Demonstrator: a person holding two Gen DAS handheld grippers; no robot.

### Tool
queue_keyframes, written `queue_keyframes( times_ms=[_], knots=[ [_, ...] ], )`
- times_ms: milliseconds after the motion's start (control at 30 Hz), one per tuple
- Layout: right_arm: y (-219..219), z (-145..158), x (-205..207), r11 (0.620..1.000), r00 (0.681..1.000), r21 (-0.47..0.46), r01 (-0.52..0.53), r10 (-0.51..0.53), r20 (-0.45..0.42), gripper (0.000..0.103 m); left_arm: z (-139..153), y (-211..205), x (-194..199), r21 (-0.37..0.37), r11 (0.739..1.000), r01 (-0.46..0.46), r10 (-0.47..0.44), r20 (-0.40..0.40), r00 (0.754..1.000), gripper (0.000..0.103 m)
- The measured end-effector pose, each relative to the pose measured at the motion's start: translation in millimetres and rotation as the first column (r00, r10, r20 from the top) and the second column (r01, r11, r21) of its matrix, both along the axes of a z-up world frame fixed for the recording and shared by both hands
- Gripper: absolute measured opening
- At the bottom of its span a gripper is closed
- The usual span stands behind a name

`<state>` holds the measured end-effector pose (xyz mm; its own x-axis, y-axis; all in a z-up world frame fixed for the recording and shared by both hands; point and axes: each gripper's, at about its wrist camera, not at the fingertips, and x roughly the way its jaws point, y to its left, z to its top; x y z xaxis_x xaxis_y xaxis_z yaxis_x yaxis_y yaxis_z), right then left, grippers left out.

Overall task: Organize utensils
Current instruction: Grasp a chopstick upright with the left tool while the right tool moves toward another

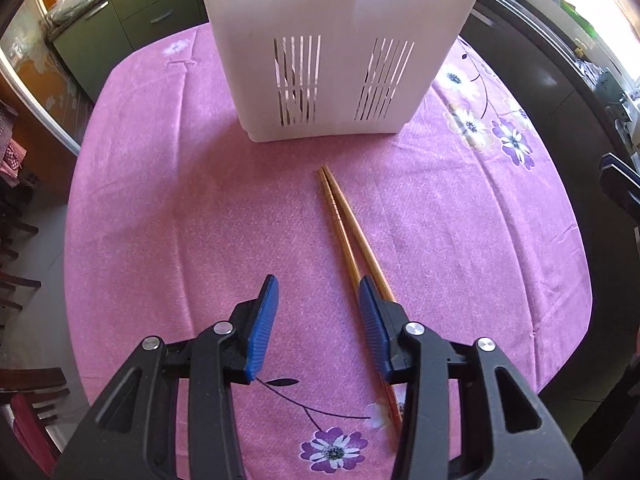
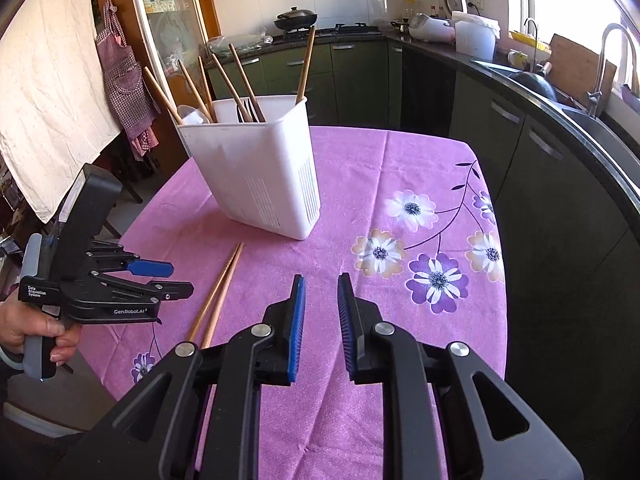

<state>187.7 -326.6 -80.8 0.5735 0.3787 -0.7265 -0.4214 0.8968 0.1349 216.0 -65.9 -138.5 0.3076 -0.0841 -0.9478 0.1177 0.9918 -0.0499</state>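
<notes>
A pair of wooden chopsticks (image 1: 344,224) lies on the pink flowered tablecloth (image 1: 168,208), tips pointing at a white slotted utensil holder (image 1: 332,60). My left gripper (image 1: 318,312) hangs open low over the cloth; the chopsticks' thick ends run under its right finger (image 1: 372,316), and only cloth lies between the pads. In the right wrist view the holder (image 2: 260,176) contains several chopsticks, a white spoon and forks. The chopsticks (image 2: 218,292) lie left of my right gripper (image 2: 321,300), whose jaws stand narrowly apart with nothing between them. A hand (image 2: 36,332) holds the left gripper (image 2: 176,279).
The table's right edge (image 2: 500,280) faces dark green cabinets (image 2: 560,184) and a sink counter. A stove with a wok (image 2: 296,18) stands at the back. An apron (image 2: 124,80) and a cloth hang at the left, with dark chairs (image 1: 24,400) beside the table.
</notes>
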Motion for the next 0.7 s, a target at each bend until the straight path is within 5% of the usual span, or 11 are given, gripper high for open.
queue_keyframes(
  times_ms=[500,700],
  knots=[
    [-10.2,-6.2,8.2,1.0,0.999,0.019,0.004,-0.003,-0.039,0.017,-22.0,-22.7,25.0,0.033,0.999,-0.006,0.008,-0.06,0.998,0.026],
    [-13.5,-6.9,7.4,1.0,0.999,0.02,0.005,-0.004,-0.047,0.017,-22.2,-30.7,30.5,0.057,0.998,0.015,-0.012,-0.066,0.998,0.009]
  ],
)
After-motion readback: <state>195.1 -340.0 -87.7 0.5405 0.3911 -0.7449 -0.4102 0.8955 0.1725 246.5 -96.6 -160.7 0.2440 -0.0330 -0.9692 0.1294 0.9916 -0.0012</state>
